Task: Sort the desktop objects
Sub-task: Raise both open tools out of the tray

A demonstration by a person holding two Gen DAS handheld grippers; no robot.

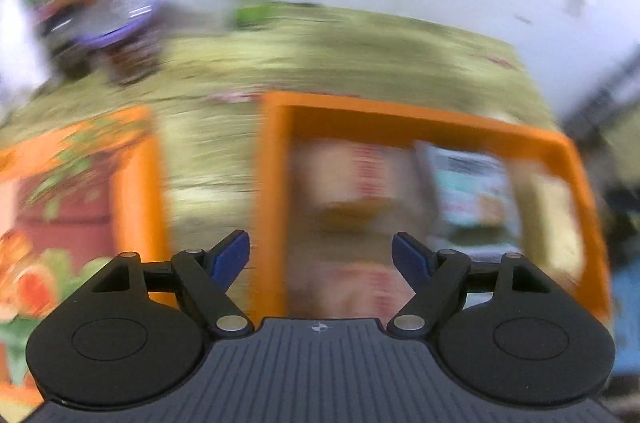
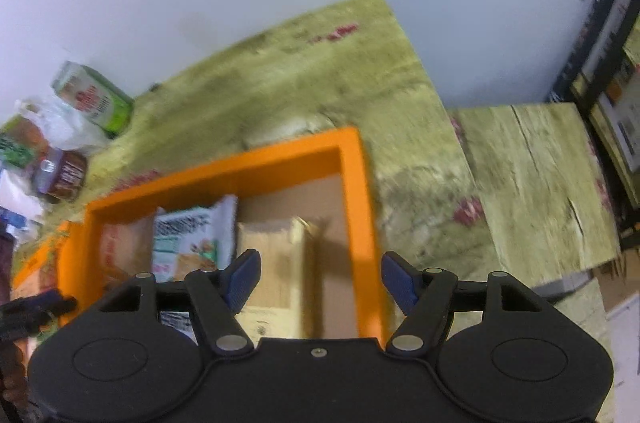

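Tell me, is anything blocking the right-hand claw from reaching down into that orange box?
Nothing visible does. The right gripper hangs open and empty above the orange box, whose top is uncovered. Inside lie a brown cardboard packet and a teal printed packet, so only the bare patch on the right side is free.

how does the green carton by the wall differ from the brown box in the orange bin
The green carton is green and white with red print; the brown box is plain cardboard. The carton stands on the tabletop against the wall, outside any bin; the box lies inside the orange bin, beside a printed packet. Both are box-shaped packages that no gripper holds.
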